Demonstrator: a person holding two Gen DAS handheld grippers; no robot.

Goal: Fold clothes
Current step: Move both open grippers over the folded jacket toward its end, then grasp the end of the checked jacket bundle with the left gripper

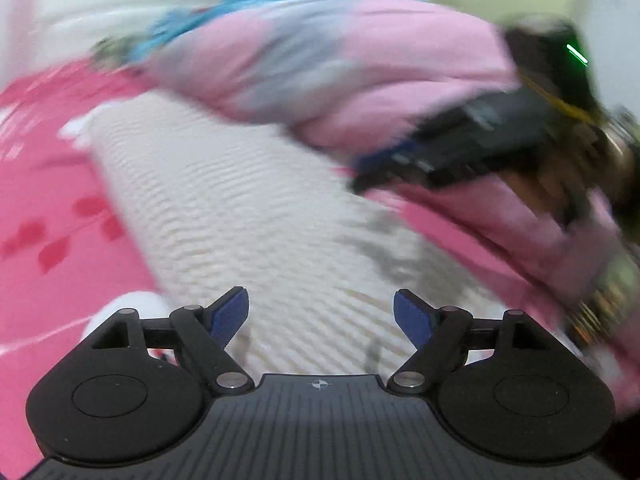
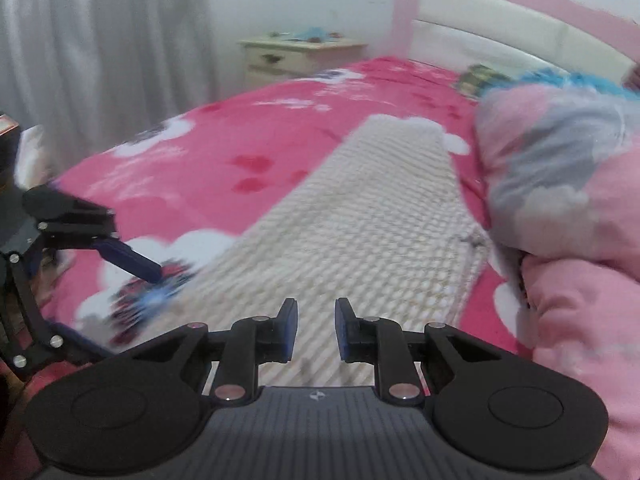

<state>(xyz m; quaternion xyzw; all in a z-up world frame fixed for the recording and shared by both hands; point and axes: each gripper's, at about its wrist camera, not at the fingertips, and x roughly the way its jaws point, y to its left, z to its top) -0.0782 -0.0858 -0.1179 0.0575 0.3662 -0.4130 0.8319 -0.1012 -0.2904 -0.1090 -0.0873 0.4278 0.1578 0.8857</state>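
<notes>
Pink floral bedsheet (image 2: 248,136) covers the bed, with a pink-and-white headboard (image 2: 500,12) behind, a cream nightstand (image 2: 296,54) beside it and grey curtains (image 2: 92,40) at the wall. Bulky pink quilt (image 2: 568,184) is heaped along the sheet's right side, its edge just beside the garment; a blue fabric (image 2: 560,80) lies on top of it.

White knit garment (image 2: 360,216), the task's thing, lies flat on the sheet as a long strip with a bumpy, waffle-like weave; its far end reaches toward the headboard and its near end passes under my tools.

My left gripper (image 1: 320,316) hovers over the garment's near part with the jaws wide and nothing between them. My right gripper (image 2: 316,330) hovers over the same end with a narrow gap between its pads, also holding nothing. From the left wrist view the right gripper appears as a dark blur against the quilt.

Motion blur smears the left view heavily; small items on the nightstand and by the headboard cannot be made out.
</notes>
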